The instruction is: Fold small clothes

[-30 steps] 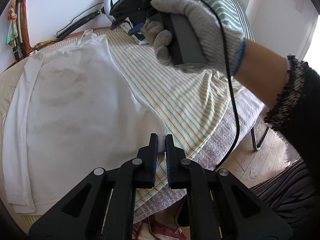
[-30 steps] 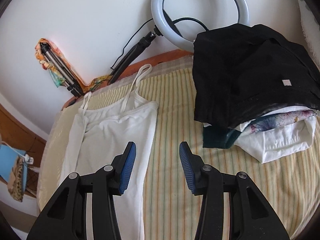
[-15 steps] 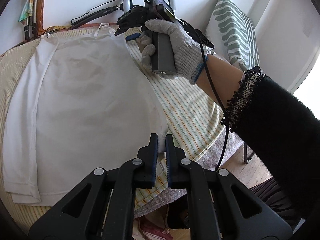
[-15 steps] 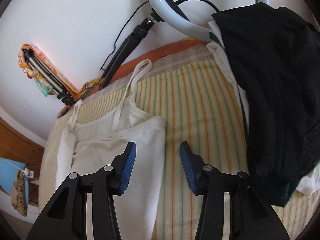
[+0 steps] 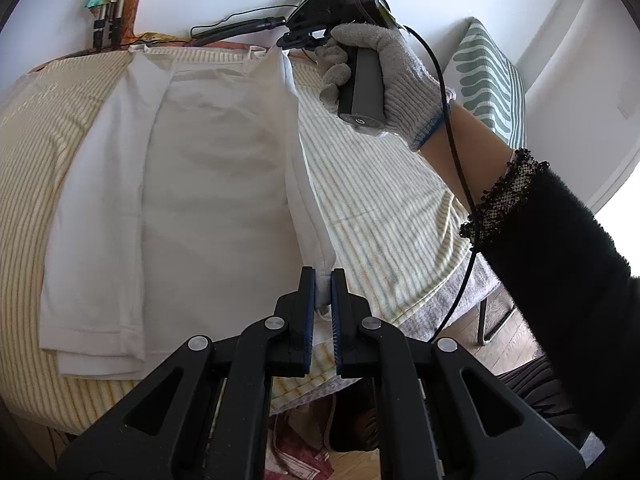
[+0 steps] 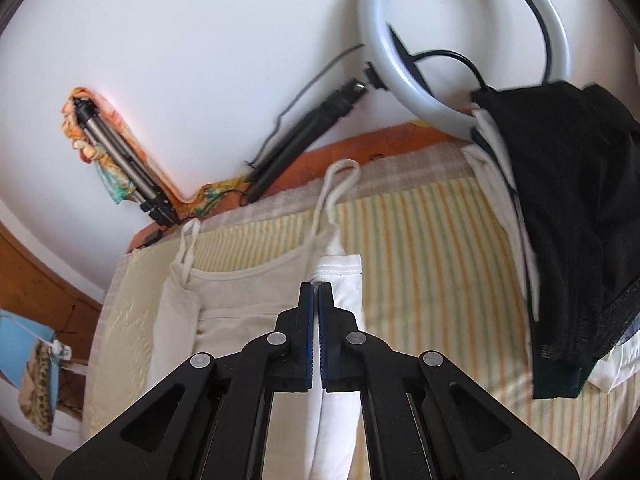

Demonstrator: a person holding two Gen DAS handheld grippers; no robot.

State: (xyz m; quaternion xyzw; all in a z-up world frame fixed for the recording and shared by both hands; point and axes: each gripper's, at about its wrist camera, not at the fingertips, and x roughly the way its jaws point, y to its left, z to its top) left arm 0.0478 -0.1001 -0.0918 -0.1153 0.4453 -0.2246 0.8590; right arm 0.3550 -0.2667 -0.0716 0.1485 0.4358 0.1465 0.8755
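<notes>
Both grippers pinch one white strappy cotton camisole [image 5: 208,184] on the yellow-striped bed [image 5: 380,200]. Left gripper [image 5: 323,280] jaws are closed on its hem corner. Right gripper [image 6: 314,294] jaws are closed on its top edge.

A plain white wall [image 6: 192,60] fills the far side from ten to two o'clock. A ring light [image 6: 460,40] leans against it at one o'clock, its black stand [image 6: 304,136] slanting down toward twelve. A folded tripod [image 6: 120,168] wrapped in a patterned cloth stands at ten o'clock. The bed's striped cover [image 5: 384,208] spreads across the middle. A cushion with green wavy stripes [image 5: 492,80] rests at two o'clock, and wooden floor [image 5: 504,340] shows at four o'clock. Daylight glares at three o'clock.
</notes>
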